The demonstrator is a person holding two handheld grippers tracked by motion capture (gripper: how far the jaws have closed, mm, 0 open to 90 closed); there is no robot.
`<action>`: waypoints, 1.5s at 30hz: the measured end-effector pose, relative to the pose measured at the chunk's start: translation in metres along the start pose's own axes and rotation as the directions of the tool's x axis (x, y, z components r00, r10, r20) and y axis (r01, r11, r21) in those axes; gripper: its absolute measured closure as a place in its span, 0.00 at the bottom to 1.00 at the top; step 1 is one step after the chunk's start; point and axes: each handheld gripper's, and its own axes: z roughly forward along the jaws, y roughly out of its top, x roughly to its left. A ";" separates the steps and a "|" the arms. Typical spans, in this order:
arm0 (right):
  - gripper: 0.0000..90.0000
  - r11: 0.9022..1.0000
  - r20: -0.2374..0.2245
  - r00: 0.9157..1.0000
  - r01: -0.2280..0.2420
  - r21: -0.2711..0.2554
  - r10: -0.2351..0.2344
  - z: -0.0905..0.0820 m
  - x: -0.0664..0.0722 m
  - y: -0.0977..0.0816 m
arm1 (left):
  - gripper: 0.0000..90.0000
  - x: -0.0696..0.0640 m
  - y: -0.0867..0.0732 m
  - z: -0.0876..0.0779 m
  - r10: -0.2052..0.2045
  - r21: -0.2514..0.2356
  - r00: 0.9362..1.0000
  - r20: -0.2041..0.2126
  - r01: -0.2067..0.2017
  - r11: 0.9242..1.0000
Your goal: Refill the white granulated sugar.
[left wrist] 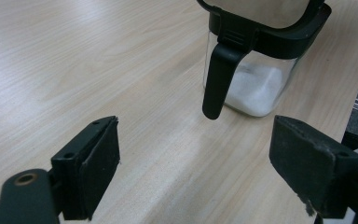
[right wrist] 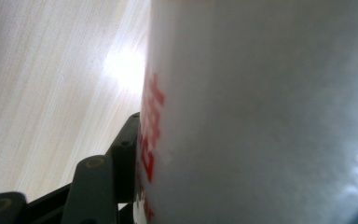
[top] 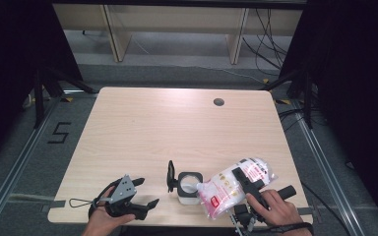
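A: Where does the jar (top: 189, 186) stand?
B: On the counter (top: 177, 123), near its front edge, with the bag (top: 234, 187) just to its right and the left gripper (top: 145, 192) to its left.

Light wooden table (top: 177, 128) sits centre, rounded corners, pale grain catching a bright sheen near its far edge. A round cable hole (top: 219, 102) shows near the far right corner. Grey carpet floor (top: 187, 73) all around, with a black "5" marking (top: 59, 132) at left. Metal floor rails (top: 10, 172) run along both sides. Black curtains (top: 10, 59) flank the scene. Beyond, a pale wooden desk (top: 177, 24) on legs, loose cables (top: 268, 39) trailing at right.
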 end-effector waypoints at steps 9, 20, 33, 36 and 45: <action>0.49 1.000 0.009 1.000 -0.011 -0.022 0.011 -0.001 -0.001 -0.001 | 0.18 0.000 0.000 0.000 0.001 0.000 1.000 0.002 -0.001 1.000; 0.49 1.000 -0.007 1.000 -0.003 -0.008 0.003 -0.001 0.000 -0.001 | 0.18 0.000 0.000 0.000 0.002 0.002 1.000 0.001 -0.002 1.000; 0.49 1.000 0.006 1.000 0.005 -0.012 -0.005 0.000 0.000 0.000 | 0.18 0.000 0.000 0.000 0.001 0.003 1.000 -0.002 -0.001 1.000; 0.49 1.000 0.001 1.000 -0.006 -0.012 0.006 0.000 0.000 0.000 | 0.18 0.000 0.000 0.000 0.002 0.003 1.000 -0.005 -0.002 1.000; 0.49 1.000 0.001 1.000 -0.011 -0.014 0.011 -0.001 0.000 0.000 | 0.18 0.000 0.000 0.000 0.001 0.005 1.000 -0.008 -0.001 1.000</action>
